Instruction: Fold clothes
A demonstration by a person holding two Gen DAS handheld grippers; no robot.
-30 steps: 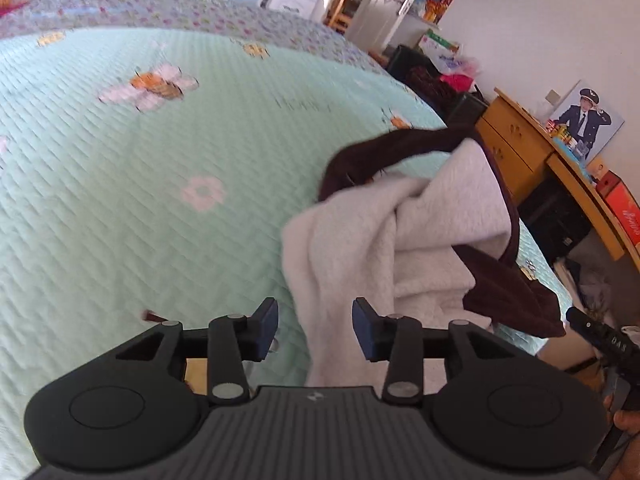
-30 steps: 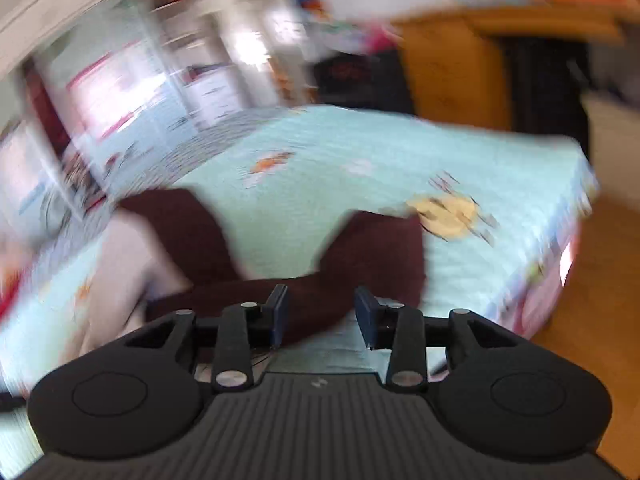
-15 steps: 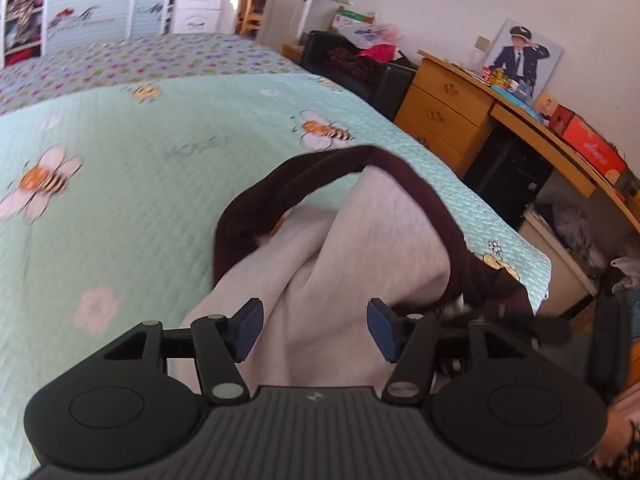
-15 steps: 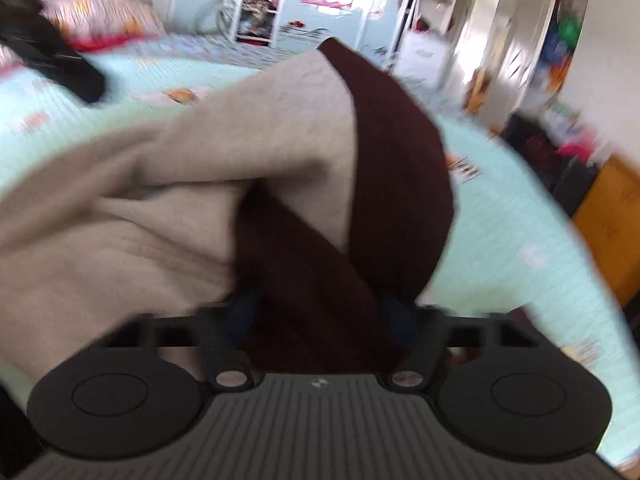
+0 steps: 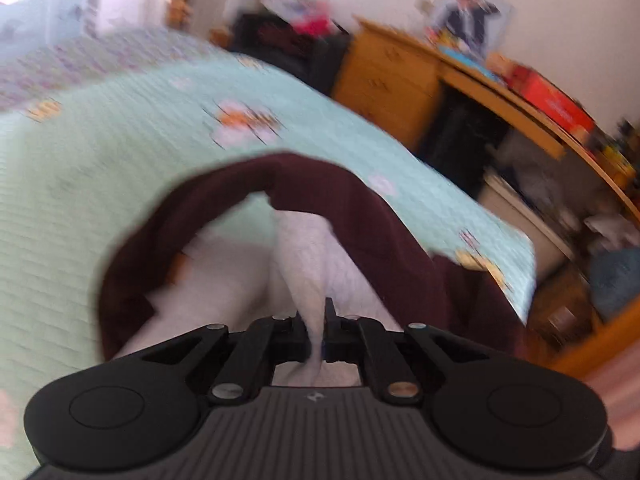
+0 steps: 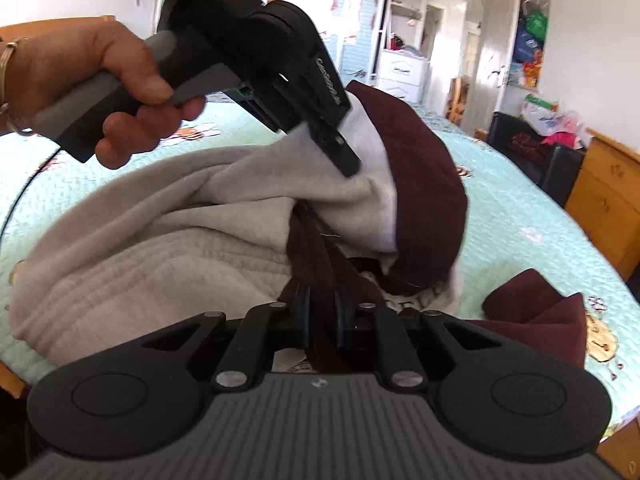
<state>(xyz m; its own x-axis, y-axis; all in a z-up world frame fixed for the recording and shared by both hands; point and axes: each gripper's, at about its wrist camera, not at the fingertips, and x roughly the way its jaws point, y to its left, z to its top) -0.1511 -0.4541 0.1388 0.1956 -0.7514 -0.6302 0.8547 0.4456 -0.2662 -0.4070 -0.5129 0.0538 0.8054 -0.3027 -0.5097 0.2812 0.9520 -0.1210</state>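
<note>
A lived-in home bedroom: ahead of the tools spreads a bed under a mint quilted bedspread (image 6: 520,216) printed with bees and flowers. Right of it stands a wooden desk with drawers (image 5: 396,88) (a framed portrait (image 5: 468,12) leans on top); beyond, white drawers (image 6: 400,68) and an open door (image 6: 496,36).

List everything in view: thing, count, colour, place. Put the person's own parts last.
garment: one, grey with dark maroon trim, bunched on the bed, gripped at two places
bed cover: one, mint green with bee and flower prints, under the garment
desk with drawers: one, light wood, beside the bed
framed picture: one, on the desk against the wall
red box: one, on the desk
white drawer unit: one, far end of the room
left tool: black, shut on grey fabric
right tool: black, shut on maroon fabric
hand: one, holding the left tool's handle
</note>
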